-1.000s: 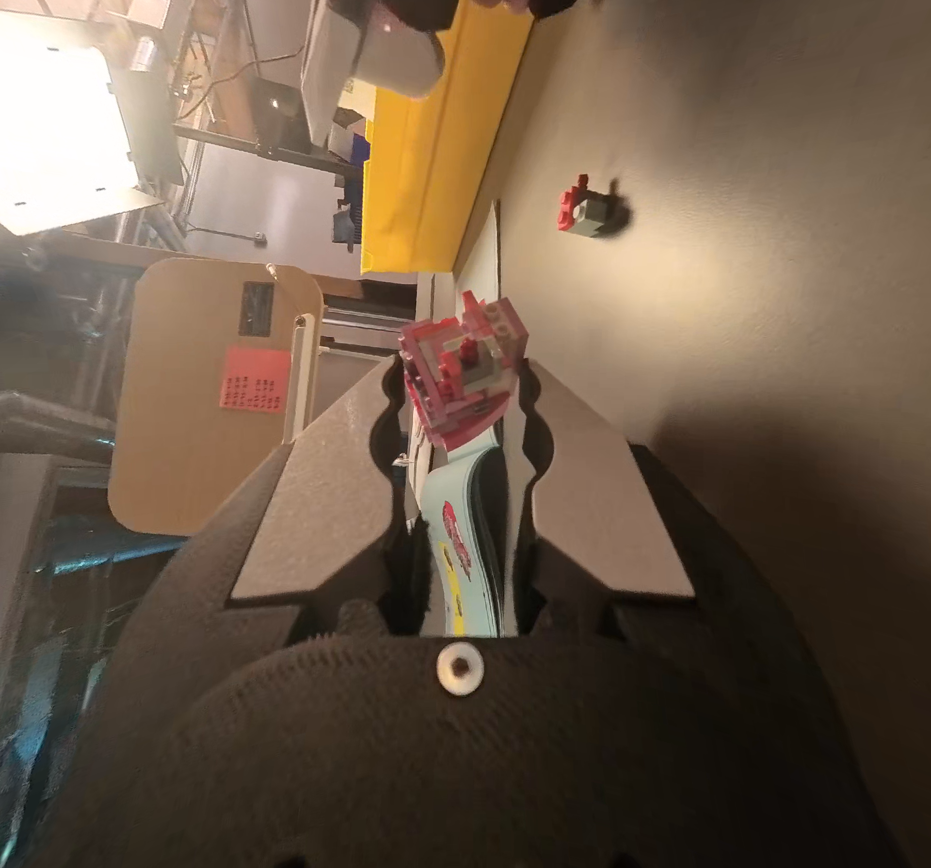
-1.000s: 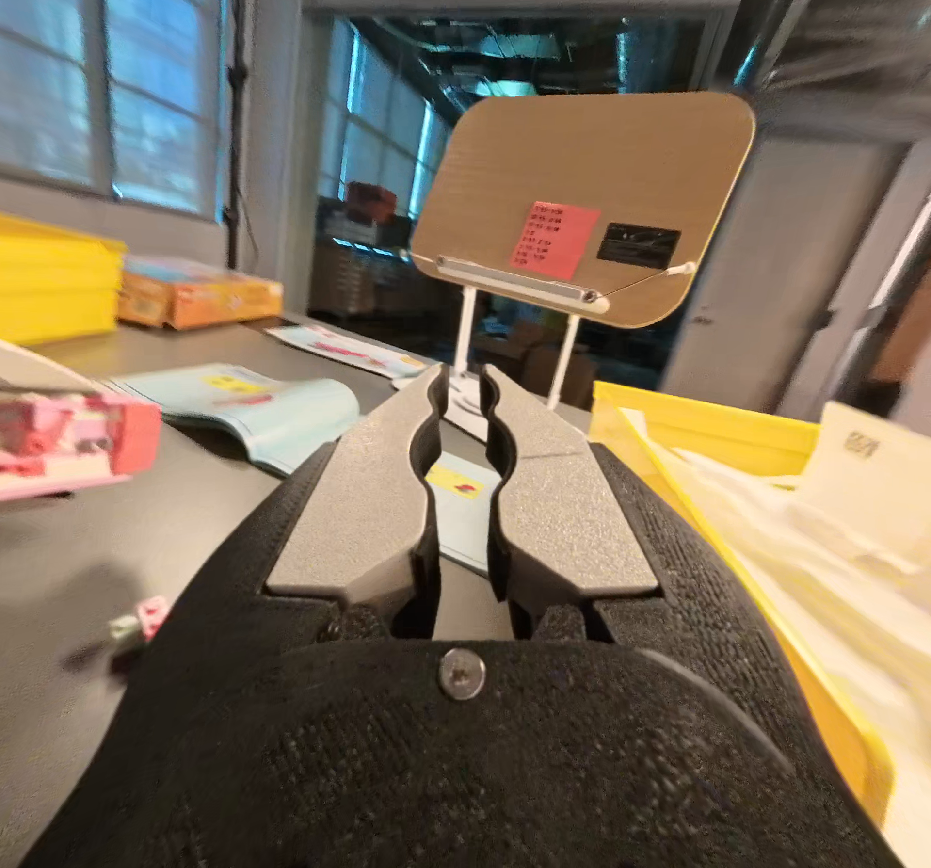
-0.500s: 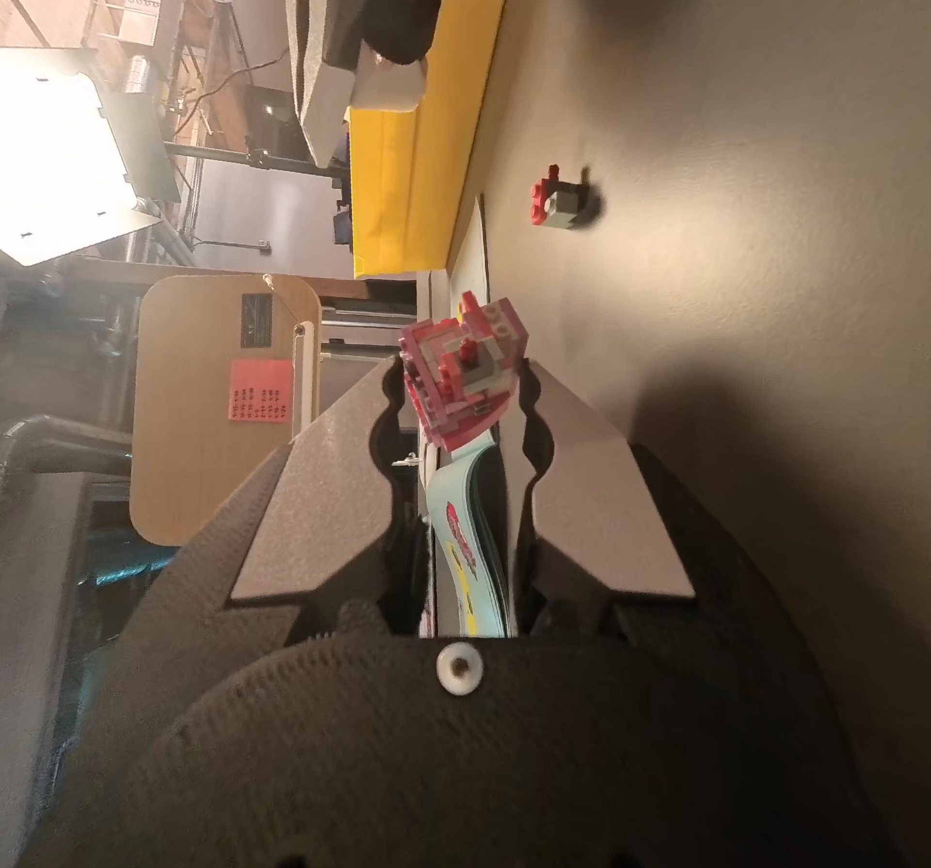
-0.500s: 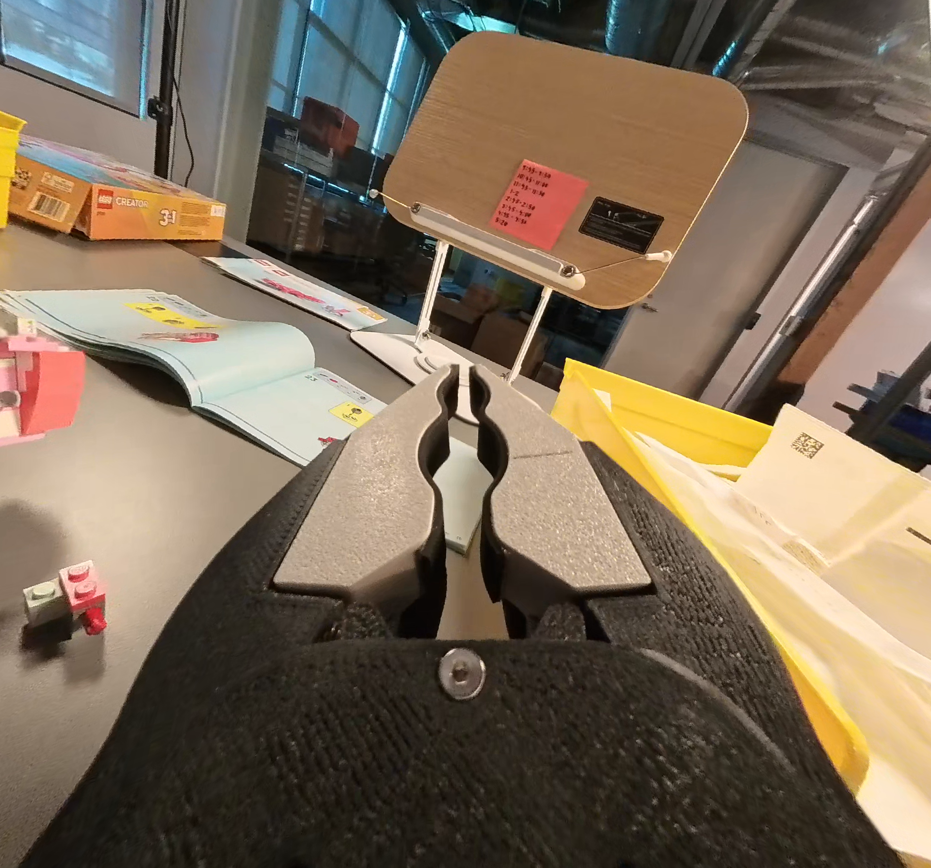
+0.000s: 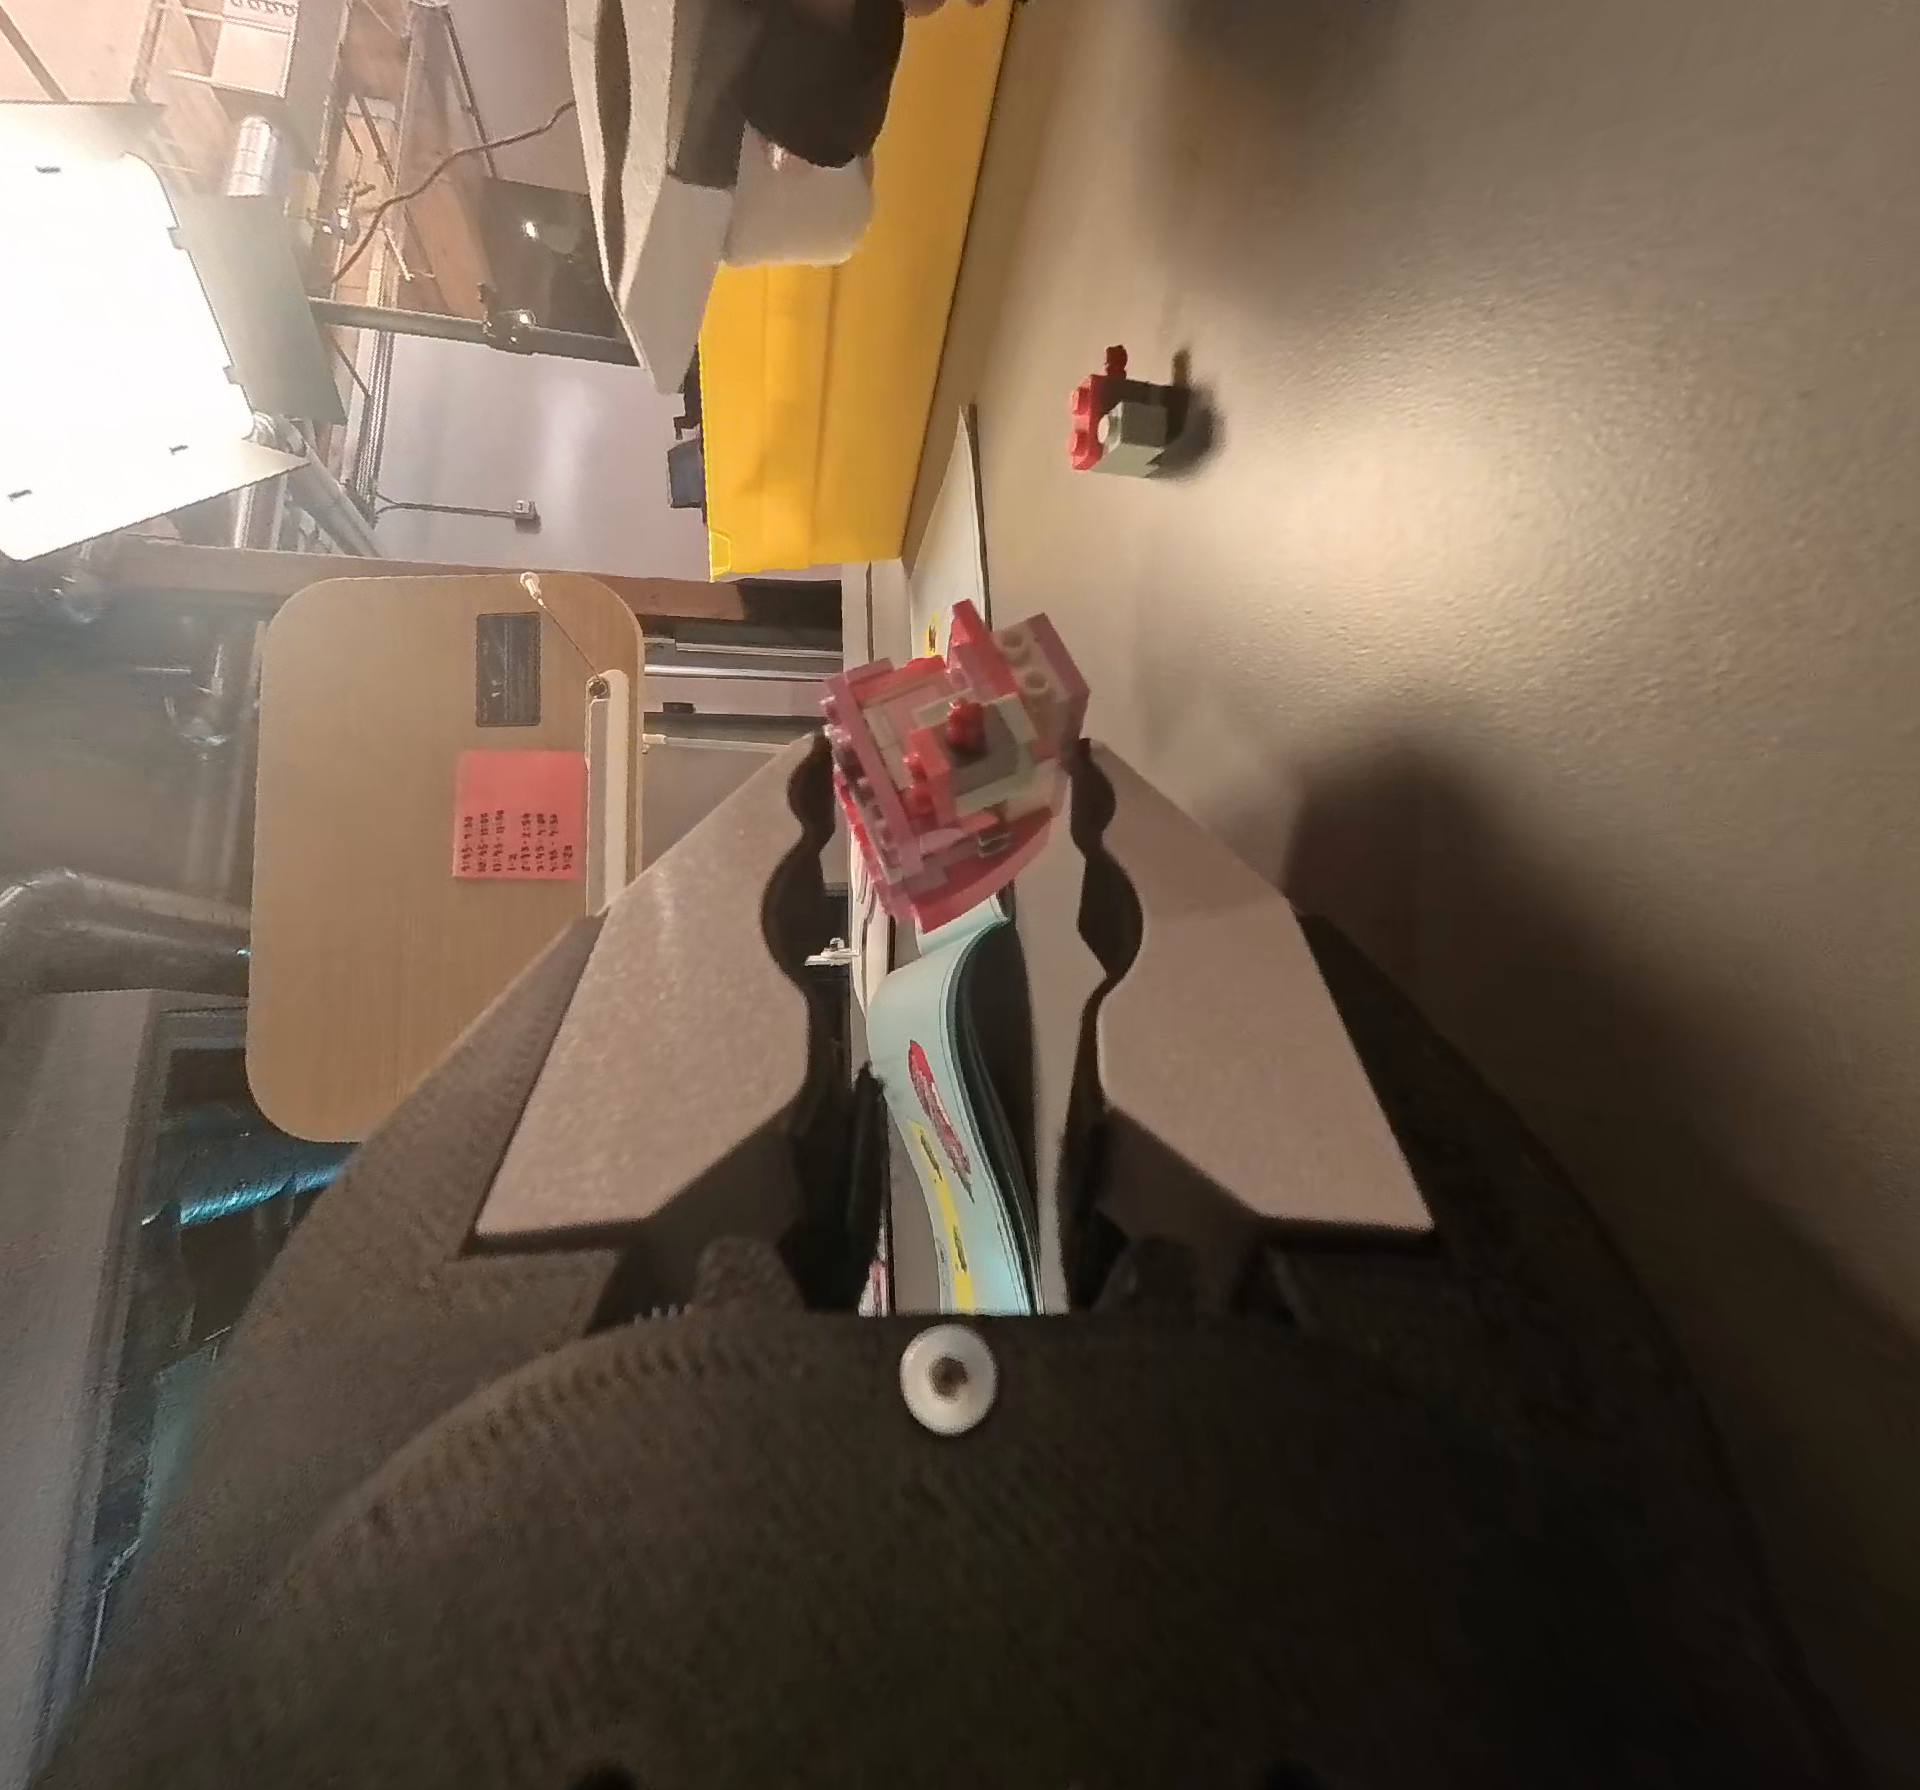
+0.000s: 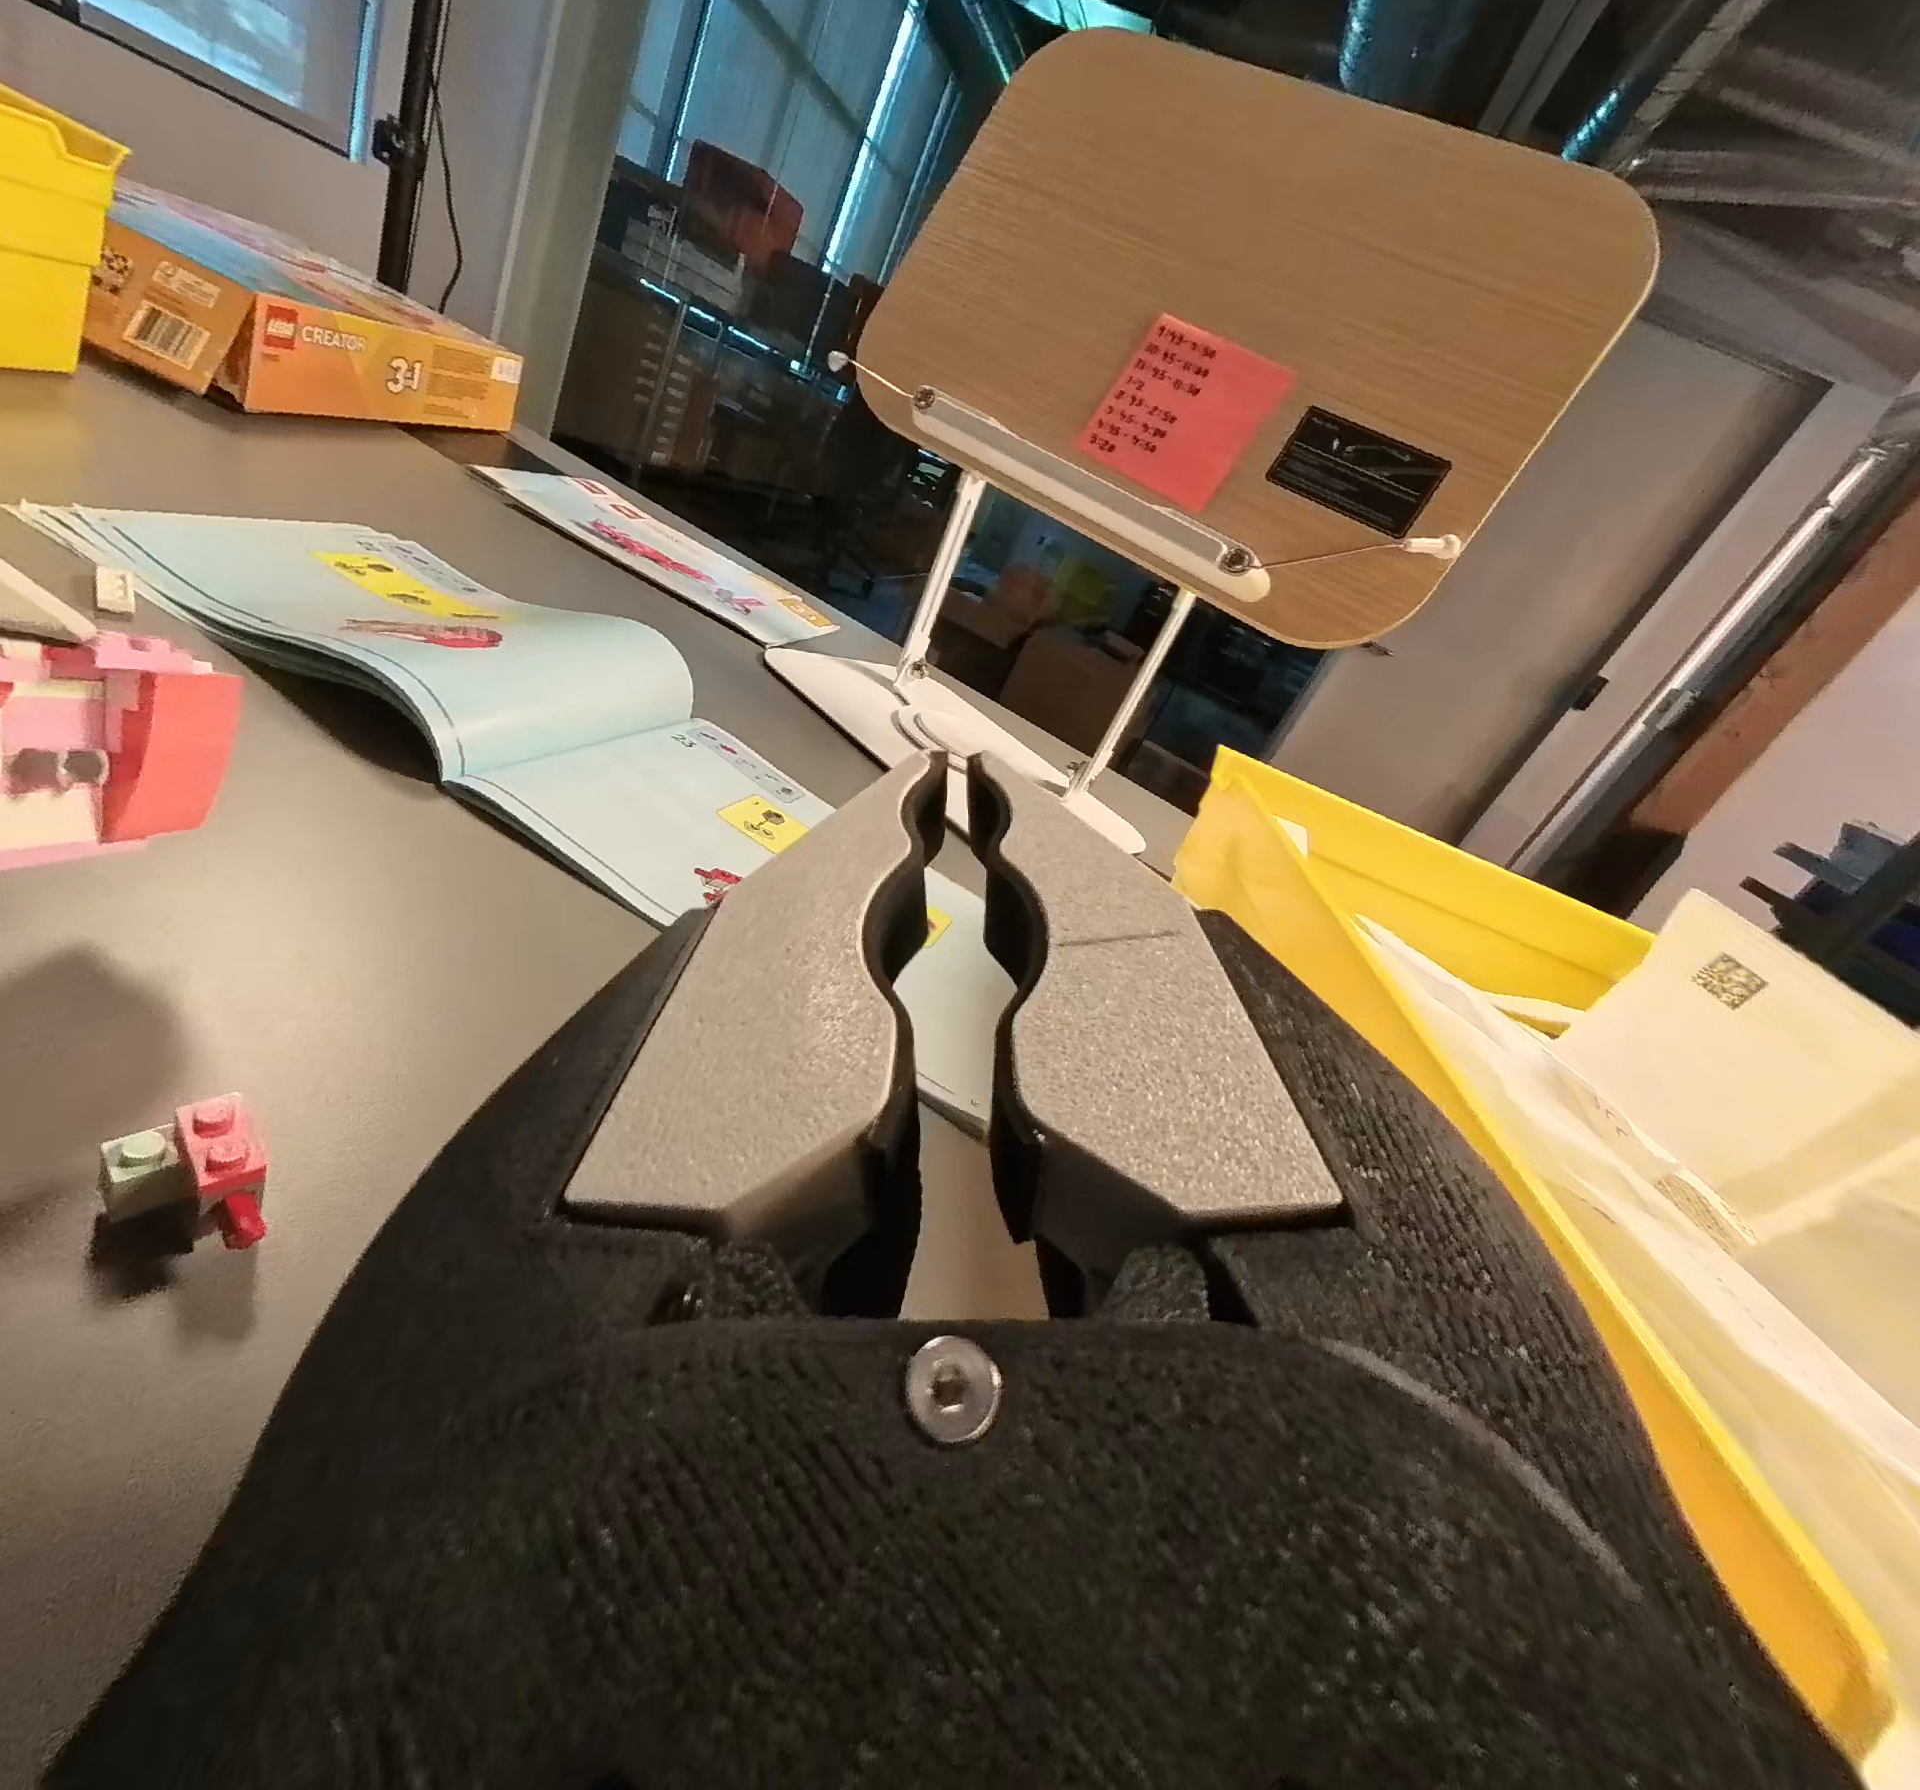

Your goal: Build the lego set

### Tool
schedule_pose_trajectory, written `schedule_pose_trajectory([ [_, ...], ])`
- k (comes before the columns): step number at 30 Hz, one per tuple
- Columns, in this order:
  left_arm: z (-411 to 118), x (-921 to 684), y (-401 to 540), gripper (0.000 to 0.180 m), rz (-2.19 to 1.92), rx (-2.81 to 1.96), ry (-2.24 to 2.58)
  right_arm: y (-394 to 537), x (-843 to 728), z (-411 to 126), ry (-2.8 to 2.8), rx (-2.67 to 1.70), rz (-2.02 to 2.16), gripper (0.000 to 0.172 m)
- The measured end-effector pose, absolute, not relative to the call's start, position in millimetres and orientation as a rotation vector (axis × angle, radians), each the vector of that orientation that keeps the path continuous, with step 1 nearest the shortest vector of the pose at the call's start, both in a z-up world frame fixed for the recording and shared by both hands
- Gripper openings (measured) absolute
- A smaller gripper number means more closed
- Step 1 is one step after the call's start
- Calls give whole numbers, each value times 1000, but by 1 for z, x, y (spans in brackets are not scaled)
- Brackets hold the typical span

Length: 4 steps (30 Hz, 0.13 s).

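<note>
My left gripper (image 5: 954, 753) is shut on a pink and red brick model (image 5: 956, 764), with both fingertips against its sides. The model hangs above the dark table (image 5: 1507, 701) and also shows at the left edge of the right wrist view (image 6: 104, 753), with its shadow below it. My right gripper (image 6: 956, 764) is shut, and I see nothing between its tips. It hovers over the table beside a yellow bin (image 6: 1455, 961). A small red and grey brick piece (image 6: 187, 1158) lies on the table to its left, and also shows in the left wrist view (image 5: 1127, 415).
An open light-blue instruction booklet (image 6: 468, 680) lies ahead, with a second booklet (image 6: 675, 545) behind it. A wooden book stand (image 6: 1247, 338) is at the table's far edge. An orange box (image 6: 312, 348) and another yellow bin (image 6: 42, 254) sit far left. The near bin holds plastic bags. The gap from one gripper's tips to the other's is roughly 15 cm.
My right gripper's fingers closed from a small gap to shut, and its view swung so that the small brick piece shows clearly. My left gripper kept the pink model in its grasp.
</note>
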<state>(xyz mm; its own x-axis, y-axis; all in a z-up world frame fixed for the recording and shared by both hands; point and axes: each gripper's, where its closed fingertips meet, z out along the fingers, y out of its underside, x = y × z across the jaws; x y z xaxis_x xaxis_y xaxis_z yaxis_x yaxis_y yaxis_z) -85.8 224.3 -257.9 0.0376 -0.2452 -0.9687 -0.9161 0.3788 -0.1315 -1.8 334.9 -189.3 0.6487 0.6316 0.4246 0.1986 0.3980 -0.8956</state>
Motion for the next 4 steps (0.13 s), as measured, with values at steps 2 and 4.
schedule_pose_trajectory([
  [2, -258, -86, 224, 45, 726, -1101, 1477, 334, -3, -190, -873, -1159, 317, 1],
  [4, -256, -85, 224, 45, 732, -1086, 1471, 334, -4, -191, -883, -1156, 314, 1],
])
